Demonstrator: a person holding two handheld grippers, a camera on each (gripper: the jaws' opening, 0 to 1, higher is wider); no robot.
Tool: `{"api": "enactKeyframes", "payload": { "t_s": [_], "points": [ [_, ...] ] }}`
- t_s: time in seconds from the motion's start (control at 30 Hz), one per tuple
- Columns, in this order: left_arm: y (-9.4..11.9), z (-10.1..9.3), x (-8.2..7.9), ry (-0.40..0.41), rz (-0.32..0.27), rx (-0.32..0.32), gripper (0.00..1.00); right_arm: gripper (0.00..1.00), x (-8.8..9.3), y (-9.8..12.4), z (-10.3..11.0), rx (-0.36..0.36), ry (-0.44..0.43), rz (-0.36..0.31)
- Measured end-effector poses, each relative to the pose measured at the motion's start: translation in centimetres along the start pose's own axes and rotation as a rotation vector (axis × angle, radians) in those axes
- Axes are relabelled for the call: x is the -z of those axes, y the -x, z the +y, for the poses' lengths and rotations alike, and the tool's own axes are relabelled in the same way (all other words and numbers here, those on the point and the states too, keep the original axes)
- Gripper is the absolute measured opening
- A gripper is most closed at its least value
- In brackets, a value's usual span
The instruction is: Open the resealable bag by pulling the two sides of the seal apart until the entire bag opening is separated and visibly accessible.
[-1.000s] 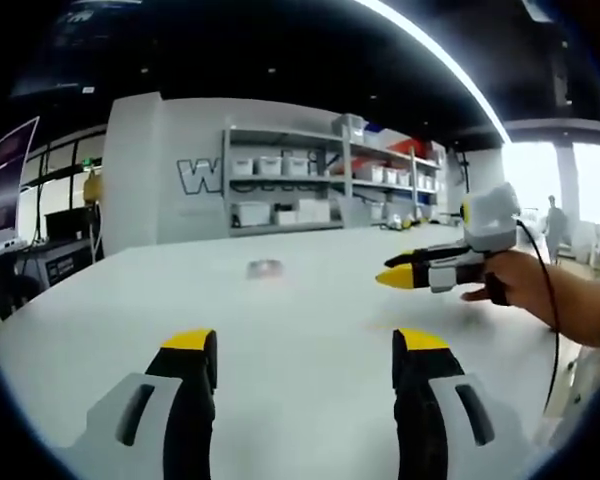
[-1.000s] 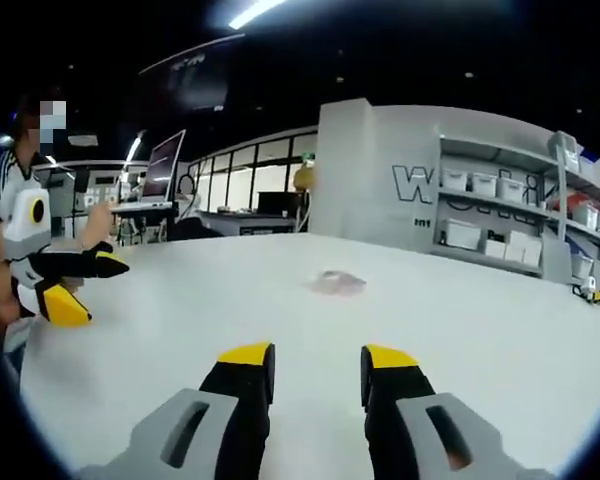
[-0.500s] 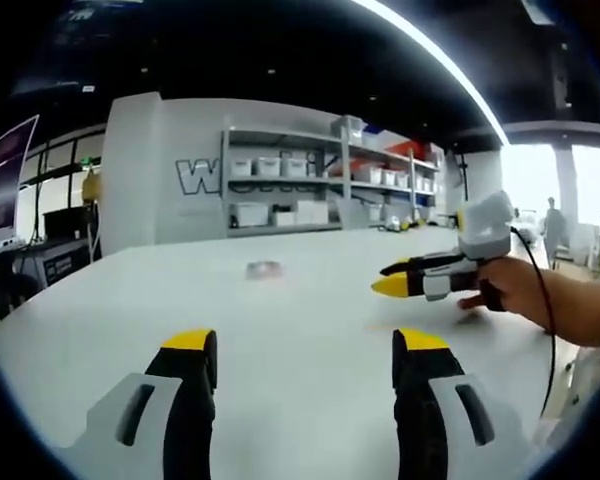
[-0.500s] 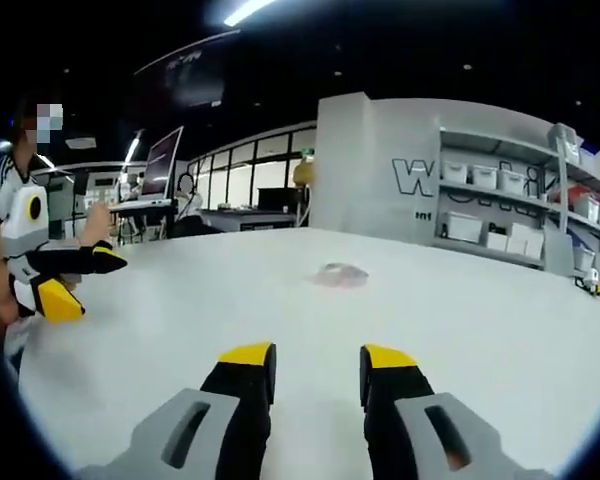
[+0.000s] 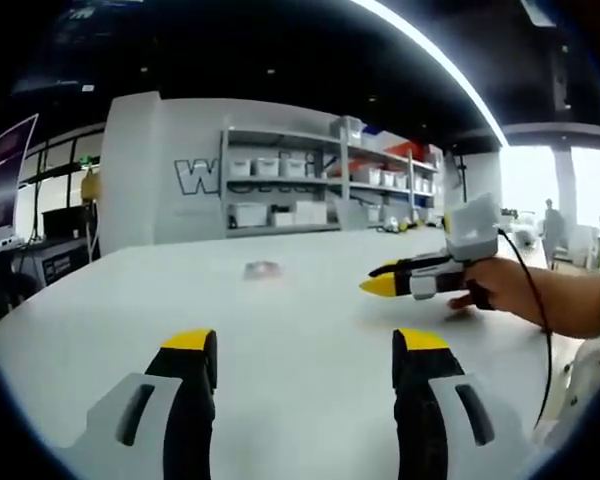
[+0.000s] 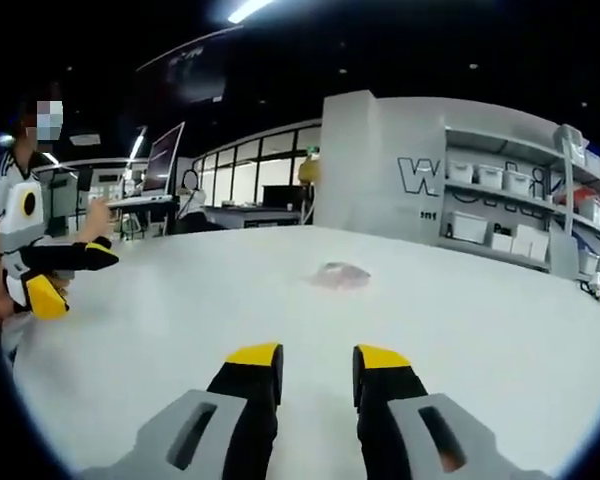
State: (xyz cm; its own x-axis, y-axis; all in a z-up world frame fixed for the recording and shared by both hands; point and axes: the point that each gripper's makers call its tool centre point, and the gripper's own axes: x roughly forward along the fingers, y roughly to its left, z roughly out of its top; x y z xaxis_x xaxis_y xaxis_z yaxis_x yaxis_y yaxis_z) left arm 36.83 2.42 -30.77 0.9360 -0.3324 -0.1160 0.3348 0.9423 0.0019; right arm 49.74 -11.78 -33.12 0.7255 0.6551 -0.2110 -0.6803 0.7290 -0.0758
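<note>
Bag (image 5: 264, 268): flat on desk (image 5: 310, 330), well ahead of both tools.
Left tool (image 5: 305, 345): spread, empty.
Right tool (image 6: 316, 355): narrowly parted, empty.

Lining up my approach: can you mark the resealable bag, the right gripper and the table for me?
resealable bag (image 6: 340, 274), right gripper view, middle of the small flat pouch.
right gripper (image 5: 377, 279), left gripper view, between its yellow fingertips.
table (image 5: 300, 330), left gripper view, bare white top between the near jaws.

Each hand-held gripper (image 5: 305, 370) has black jaws, yellow tips, grey housings, black cable.
</note>
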Motion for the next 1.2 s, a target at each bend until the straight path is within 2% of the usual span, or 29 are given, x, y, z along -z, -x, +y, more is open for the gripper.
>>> {"api": "enactKeyframes", "payload": {
  "t_s": [0.5, 0.67, 1.2],
  "points": [
    [-0.1, -0.4, 0.0, 0.001, 0.001, 0.010, 0.71, 0.24, -0.1, -3.8, -0.9, -0.020, 0.031, 0.014],
    [-0.1, -0.2, 0.0, 0.005, -0.003, 0.009, 0.71, 0.24, 0.6, -3.8, -0.9, -0.019, 0.023, 0.032],
    [-0.2, -0.3, -0.1, 0.010, -0.004, 0.015, 0.71, 0.24, 0.3, -5.0, -1.7, -0.010, 0.023, 0.031]
  ]
}}
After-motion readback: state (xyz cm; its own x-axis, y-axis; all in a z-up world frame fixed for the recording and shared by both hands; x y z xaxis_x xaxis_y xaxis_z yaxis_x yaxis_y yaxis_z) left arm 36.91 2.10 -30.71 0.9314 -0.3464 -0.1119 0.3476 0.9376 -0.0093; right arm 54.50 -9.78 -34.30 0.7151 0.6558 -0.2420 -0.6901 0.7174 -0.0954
